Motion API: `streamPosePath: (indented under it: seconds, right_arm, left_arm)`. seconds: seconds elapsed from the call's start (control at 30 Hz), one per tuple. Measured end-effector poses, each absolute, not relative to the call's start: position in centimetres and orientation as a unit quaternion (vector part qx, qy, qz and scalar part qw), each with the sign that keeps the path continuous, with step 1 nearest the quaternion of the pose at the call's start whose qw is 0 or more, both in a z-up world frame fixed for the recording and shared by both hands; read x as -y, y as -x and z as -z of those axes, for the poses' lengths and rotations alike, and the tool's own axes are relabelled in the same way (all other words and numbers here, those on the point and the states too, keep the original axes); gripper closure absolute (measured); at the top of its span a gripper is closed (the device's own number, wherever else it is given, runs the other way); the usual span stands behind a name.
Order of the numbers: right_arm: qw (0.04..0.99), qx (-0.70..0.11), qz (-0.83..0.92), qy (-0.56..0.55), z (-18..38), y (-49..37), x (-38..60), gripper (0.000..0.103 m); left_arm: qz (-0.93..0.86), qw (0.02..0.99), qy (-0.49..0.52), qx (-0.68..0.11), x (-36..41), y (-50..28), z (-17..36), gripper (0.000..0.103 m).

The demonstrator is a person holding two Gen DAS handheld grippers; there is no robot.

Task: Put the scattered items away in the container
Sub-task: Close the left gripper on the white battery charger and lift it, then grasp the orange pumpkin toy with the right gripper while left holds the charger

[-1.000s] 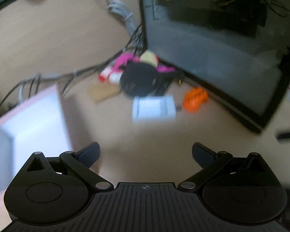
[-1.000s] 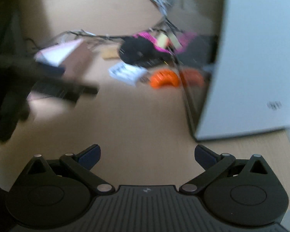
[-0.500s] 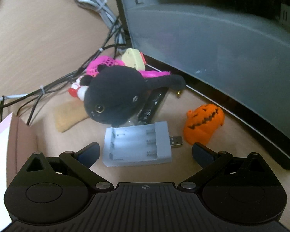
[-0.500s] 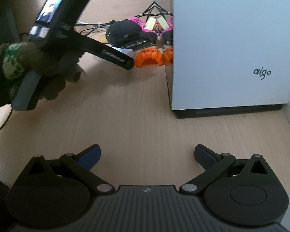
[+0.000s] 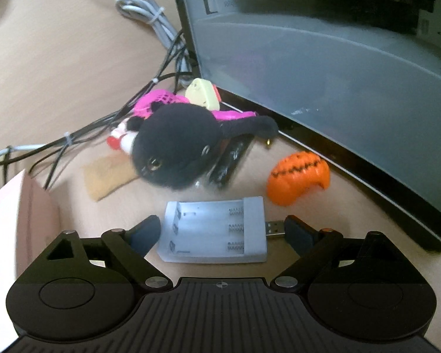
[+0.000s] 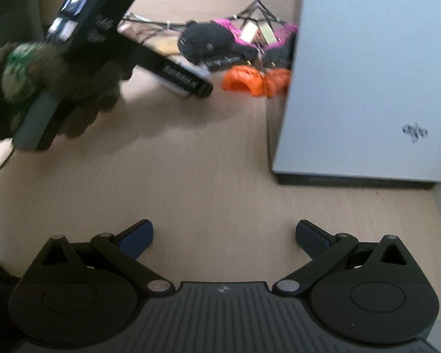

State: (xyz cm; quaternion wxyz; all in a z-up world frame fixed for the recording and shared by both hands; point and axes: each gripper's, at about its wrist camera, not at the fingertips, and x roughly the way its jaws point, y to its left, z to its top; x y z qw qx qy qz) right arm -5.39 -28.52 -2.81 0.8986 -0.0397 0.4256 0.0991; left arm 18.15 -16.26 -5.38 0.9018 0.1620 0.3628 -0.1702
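left wrist view: the pink container (image 5: 11,214) is sitting at the left edge, nothing seen inside; the white battery charger (image 5: 213,232) is being straddled by the closing left gripper (image 5: 220,232), not yet gripped; the black plush (image 5: 176,144) and orange pumpkin (image 5: 298,176) are still lying out. the right gripper (image 6: 224,235) is being held wide, empty.

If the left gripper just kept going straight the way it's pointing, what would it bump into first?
Most likely the white battery charger, which lies between the closing jaws of the left gripper, not yet pinched. Past it sits the black plush cat; depth is hard to judge.
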Motion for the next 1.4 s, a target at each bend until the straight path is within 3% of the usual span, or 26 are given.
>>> streamPosePath:
  seconds: [0.2,0.3,0.33,0.37,0.7,0.97,1.13,1.3,1.4]
  right_arm:
    - [0.916,-0.366,-0.122,0.108,1.1,5.3,24.8,0.004]
    - [0.916,-0.36,-0.128,0.123,0.9,4.3,22.8,0.033]
    - [0.916,-0.358,-0.127,0.13,0.8,3.6,22.0,0.049]
    - [0.917,-0.354,-0.118,0.141,0.9,2.8,21.2,0.053]
    - [0.919,-0.296,0.046,0.258,3.2,-7.9,17.8,0.053]
    - [0.919,-0.32,0.051,0.227,4.1,-11.4,18.9,0.052]
    - [0.929,-0.324,0.004,0.177,3.7,-9.6,18.8,0.041]
    - [0.936,-0.317,-0.112,0.104,1.4,-4.6,18.6,0.04]
    - [0.949,-0.278,-0.088,0.123,0.8,-1.7,18.5,0.024]
  left_arm:
    - [0.179,0.901,-0.145,-0.368,12.5,-10.0,3.1,0.009]
    - [0.157,0.899,-0.136,-0.385,9.9,-6.7,3.0,0.009]
    - [0.143,0.9,-0.134,-0.389,9.0,-6.0,3.1,0.009]
    - [0.129,0.901,-0.13,-0.394,8.1,-5.5,3.2,0.009]
    - [0.054,0.908,-0.075,-0.409,3.1,-3.5,3.4,0.008]
    - [0.033,0.908,-0.056,-0.413,1.3,-2.3,3.4,0.008]
    - [0.022,0.907,-0.047,-0.417,0.8,-2.4,3.4,0.007]
    - [0.013,0.905,-0.039,-0.424,0.4,-2.3,3.4,0.007]
    - [0.01,0.906,-0.031,-0.423,0.1,-2.1,3.1,0.006]
